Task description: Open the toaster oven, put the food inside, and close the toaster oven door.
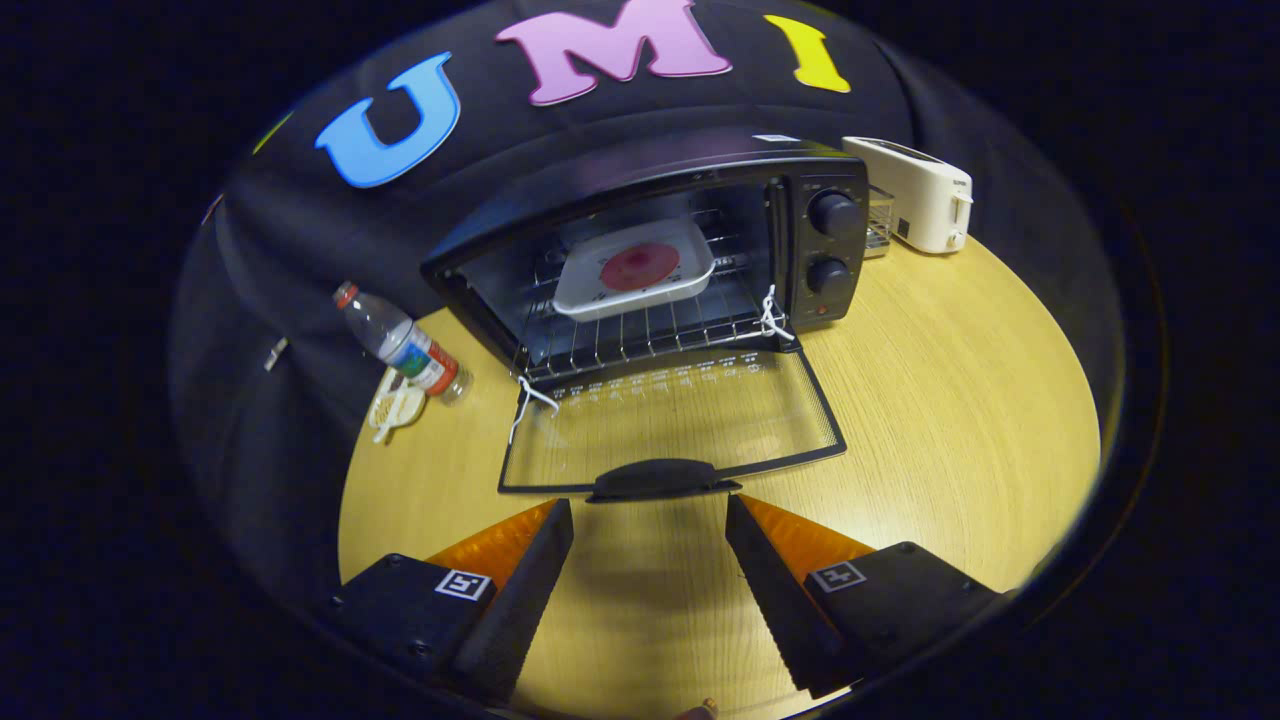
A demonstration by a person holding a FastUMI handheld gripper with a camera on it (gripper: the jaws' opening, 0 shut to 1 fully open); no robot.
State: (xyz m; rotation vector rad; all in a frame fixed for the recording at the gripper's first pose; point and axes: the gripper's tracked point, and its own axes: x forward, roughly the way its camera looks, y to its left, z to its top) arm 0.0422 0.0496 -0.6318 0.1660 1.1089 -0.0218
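1. Gripper (650, 505): two fingers spread wide, nothing between them but bare table. Tips sit just short of the door handle, one to either side of it, not touching.
2. One toaster oven (690, 250), black, far centre of the wooden table (950, 420). Door (680, 425) dropped fully open, lying flat toward the fingers; glass panel shows the tabletop through it. One handle (655, 478) on the door's near edge.
3. Two knobs (835, 213) on the oven's right panel, one above the other.
4. One white tray (635, 270) on the wire rack (640, 335) inside the oven, tilted a little, carrying one round reddish piece of food (640, 267).
5. Two bits of white string (770, 310), one at each door hinge corner.
6. One plastic water bottle (405, 345), lying on its side at the table's left edge, left of the oven, well apart from the fingers. A pale flat object (393, 405) just beside it, nearer; cannot tell what it is.
7. One white toaster (915, 195) far right, behind the oven, with a small wire rack between them.
8. Gripper pose: held low over the near table, pointing straight at the oven, fingers level.
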